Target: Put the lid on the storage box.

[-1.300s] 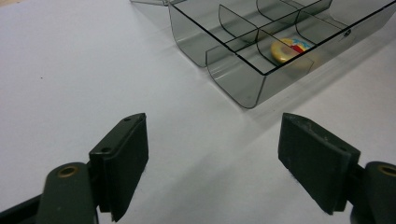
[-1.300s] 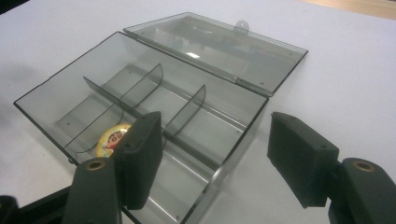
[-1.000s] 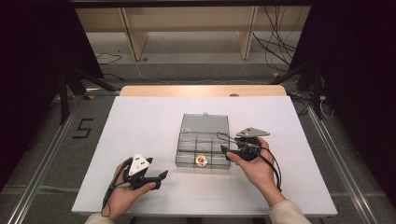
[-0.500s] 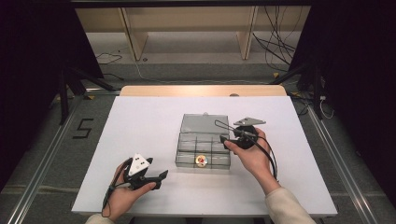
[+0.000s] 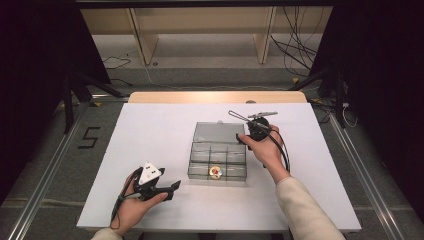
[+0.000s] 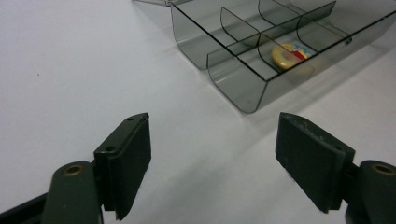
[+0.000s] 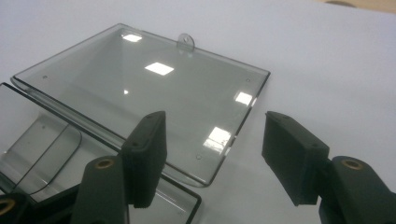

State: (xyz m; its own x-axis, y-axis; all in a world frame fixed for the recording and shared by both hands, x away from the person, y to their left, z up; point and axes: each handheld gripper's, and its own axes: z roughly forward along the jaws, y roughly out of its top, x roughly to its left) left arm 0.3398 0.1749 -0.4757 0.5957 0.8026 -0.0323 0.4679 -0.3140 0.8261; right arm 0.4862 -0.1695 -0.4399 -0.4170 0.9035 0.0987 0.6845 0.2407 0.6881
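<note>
**Right gripper lines up on the open lid's edge**

Right gripper (image 5: 248, 136) sits at the box's far right corner, jaws wide apart with nothing between the pads; they have just been closing a little. In the right gripper view the jaws straddle the near corner of the lid (image 7: 154, 93), which lies flat on the table (image 5: 150, 125), swung back from the box (image 5: 218, 159). That placement looks deliberate: an edge approach lets one pad slip under the thin plastic and the other over it, so the lid could be pinched and swung shut. The small tab (image 7: 186, 41) on the lid's far edge is well away from the jaws, so the grip, if it comes, would be on the side edge instead.

Left gripper (image 5: 167, 189) rests low on the table near the front left, well apart from the box, its jaws also spread wide and empty. It points toward the box's near corner, probably kept ready to steady the box if the lid drags it.

Inside the box, a round yellow token (image 6: 286, 56) lies in a front compartment, the middle one as the high view shows it; the other compartments look bare. Closing the lid would seal it in.
</note>
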